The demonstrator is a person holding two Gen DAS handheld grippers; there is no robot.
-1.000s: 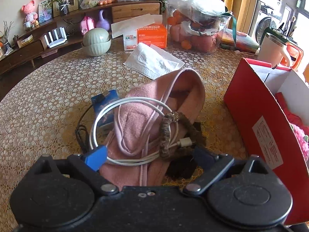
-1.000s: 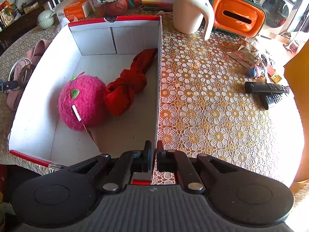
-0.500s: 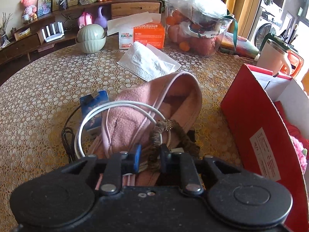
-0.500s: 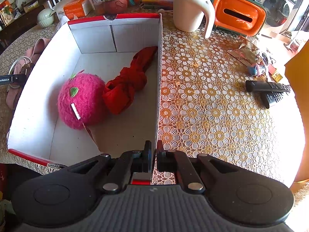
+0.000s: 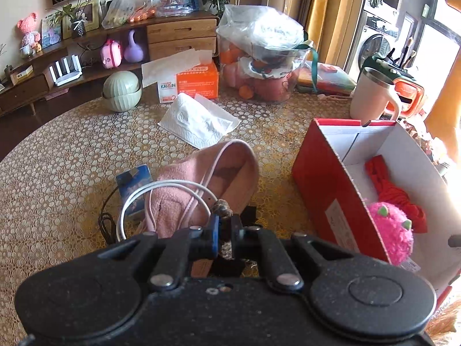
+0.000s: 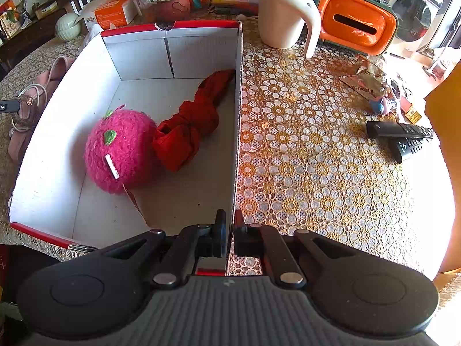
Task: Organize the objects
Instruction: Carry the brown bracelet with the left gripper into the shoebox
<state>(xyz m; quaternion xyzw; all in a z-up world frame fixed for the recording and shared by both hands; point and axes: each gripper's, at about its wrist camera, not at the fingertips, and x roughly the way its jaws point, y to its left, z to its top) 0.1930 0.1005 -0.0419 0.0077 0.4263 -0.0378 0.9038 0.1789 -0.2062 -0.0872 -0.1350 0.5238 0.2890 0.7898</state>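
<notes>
Pinching the brown hair tie (image 5: 221,205), left hand-held gripper (image 5: 224,232); right hand-held gripper (image 6: 227,232) clamps box wall (image 6: 238,115).

1 red box (image 6: 238,92), 1 pink plush ball (image 6: 124,147), 1 red cloth (image 6: 190,127), 2 remotes (image 6: 403,137), 1 mug (image 6: 283,14), 1 white cable (image 5: 161,193)

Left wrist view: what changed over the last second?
The left gripper went from open to shut on the brown braided hair tie lying on the pink fleece slipper, then lifted back with it. The right gripper stayed clamped on the wall of the red-and-white cardboard box; the fuzzy pink ball and red knotted cloth did not move.
</notes>
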